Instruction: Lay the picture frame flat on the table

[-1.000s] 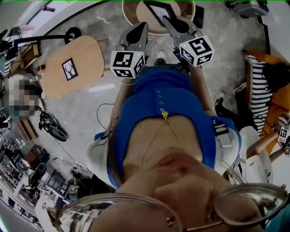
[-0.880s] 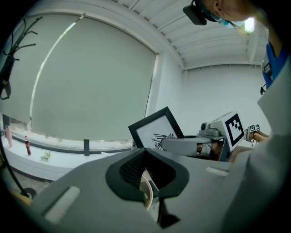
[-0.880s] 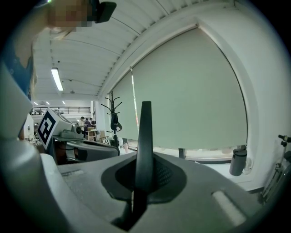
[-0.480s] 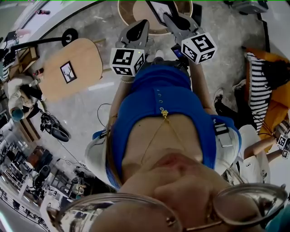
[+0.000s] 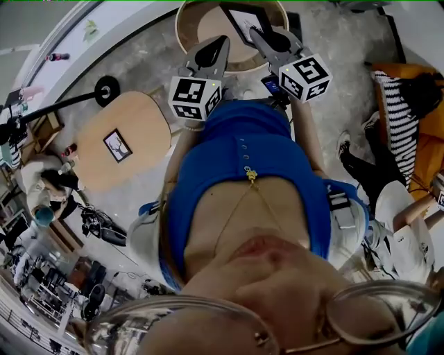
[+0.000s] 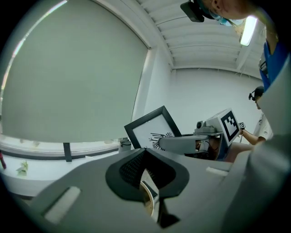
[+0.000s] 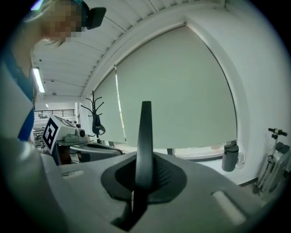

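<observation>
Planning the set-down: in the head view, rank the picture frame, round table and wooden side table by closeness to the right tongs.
1. Picture frame: clamped in the tongs of the right gripper.
2. Round table: directly behind them, at the view's top.
3. Wooden side table: well off to the left, lower in the view.

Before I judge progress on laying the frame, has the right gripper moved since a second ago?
Yes. The right gripper, shut on the picture frame, has advanced farther over the round table, away from its near rim.
</observation>
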`<state>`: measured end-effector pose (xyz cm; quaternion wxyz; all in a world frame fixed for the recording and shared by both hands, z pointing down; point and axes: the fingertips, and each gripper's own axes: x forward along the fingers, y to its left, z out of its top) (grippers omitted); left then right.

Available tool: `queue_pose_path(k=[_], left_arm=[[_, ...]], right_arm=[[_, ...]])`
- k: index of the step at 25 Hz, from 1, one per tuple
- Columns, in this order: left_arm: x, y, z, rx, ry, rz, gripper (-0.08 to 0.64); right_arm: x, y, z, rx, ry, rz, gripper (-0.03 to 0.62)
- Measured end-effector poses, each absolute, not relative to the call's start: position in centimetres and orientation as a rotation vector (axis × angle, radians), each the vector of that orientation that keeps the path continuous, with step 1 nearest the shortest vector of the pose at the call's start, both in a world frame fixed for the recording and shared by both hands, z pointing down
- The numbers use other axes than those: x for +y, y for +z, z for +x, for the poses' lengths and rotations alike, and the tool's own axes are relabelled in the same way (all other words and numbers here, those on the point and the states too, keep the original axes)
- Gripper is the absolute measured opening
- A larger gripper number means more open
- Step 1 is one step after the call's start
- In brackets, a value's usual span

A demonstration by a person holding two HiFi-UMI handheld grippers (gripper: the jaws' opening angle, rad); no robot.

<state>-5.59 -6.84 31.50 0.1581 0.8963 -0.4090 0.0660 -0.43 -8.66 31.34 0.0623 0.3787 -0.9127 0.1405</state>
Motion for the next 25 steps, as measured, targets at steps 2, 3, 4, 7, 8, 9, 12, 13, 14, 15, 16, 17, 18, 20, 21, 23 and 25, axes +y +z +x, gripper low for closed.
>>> queue_pose_path(k=[2, 3, 4, 7, 8, 9, 12, 13, 14, 15, 16, 17, 18, 20, 21, 23, 25], left_arm=[[-8.7, 31.7, -6.6, -1.11, 0.2, 2.583, 0.002], [-9.5, 31.8, -7.2, -1.081, 0.207, 2.592, 0.002], [-10.4, 31.9, -7.7, -1.055, 0.212, 2.603, 0.002], [-12.9, 32.0, -9.3, -1.011, 0.214, 2.645, 0.002], [-13.5, 32.1, -9.7, -1.003, 0.215, 2.654, 0.002], [-14.1, 32.3, -10.0, -0.991, 0.219, 2.659, 0.002], [-15.1, 32.8, -9.9, -0.921, 0.253, 2.682, 0.002], [-15.3, 33.0, -9.7, -0.891, 0.268, 2.689, 0.002], [-15.6, 33.3, -9.7, -0.862, 0.281, 2.693, 0.002], [-15.9, 33.6, -9.7, -0.834, 0.286, 2.691, 0.002], [-16.2, 34.0, -9.8, -0.808, 0.282, 2.682, 0.002], [-16.6, 34.5, -10.1, -0.785, 0.275, 2.671, 0.002], [-16.9, 35.0, -10.4, -0.768, 0.27, 2.659, 0.002], [-17.5, 35.9, -10.7, -0.744, 0.279, 2.639, 0.002], [-17.6, 36.2, -10.7, -0.738, 0.287, 2.631, 0.002], [-17.8, 36.6, -10.3, -0.738, 0.301, 2.621, 0.002], [-18.1, 36.8, -9.5, -0.762, 0.309, 2.615, 0.002]], right_arm=[[-10.4, 31.3, -1.6, -2.739, 0.42, 1.184, 0.006], [-11.2, 31.3, -2.3, -2.731, 0.422, 1.203, 0.006], [-11.9, 31.4, -2.9, -2.725, 0.423, 1.223, 0.006], [-14.0, 31.4, -4.4, -2.714, 0.412, 1.288, 0.006], [-14.4, 31.5, -4.7, -2.709, 0.409, 1.309, 0.006], [-14.8, 31.7, -4.8, -2.702, 0.409, 1.328, 0.006], [-15.8, 32.4, -4.8, -2.666, 0.411, 1.371, 0.006], [-16.0, 32.6, -4.7, -2.649, 0.409, 1.386, 0.006], [-16.3, 32.8, -4.7, -2.629, 0.406, 1.401, 0.006], [-16.5, 33.2, -4.8, -2.607, 0.406, 1.415, 0.006], [-16.6, 33.6, -5.0, -2.585, 0.41, 1.426, 0.006], [-16.7, 34.1, -5.4, -2.566, 0.42, 1.432, 0.006], [-16.8, 34.6, -5.8, -2.551, 0.435, 1.435, 0.006], [-16.7, 35.6, -6.6, -2.525, 0.469, 1.426, 0.006], [-16.7, 36.1, -6.6, -2.512, 0.481, 1.416, 0.006], [-16.7, 36.9, -6.1, -2.494, 0.496, 1.393, 0.006], [-17.1, 37.5, -5.1, -2.493, 0.513, 1.373, 0.006]])
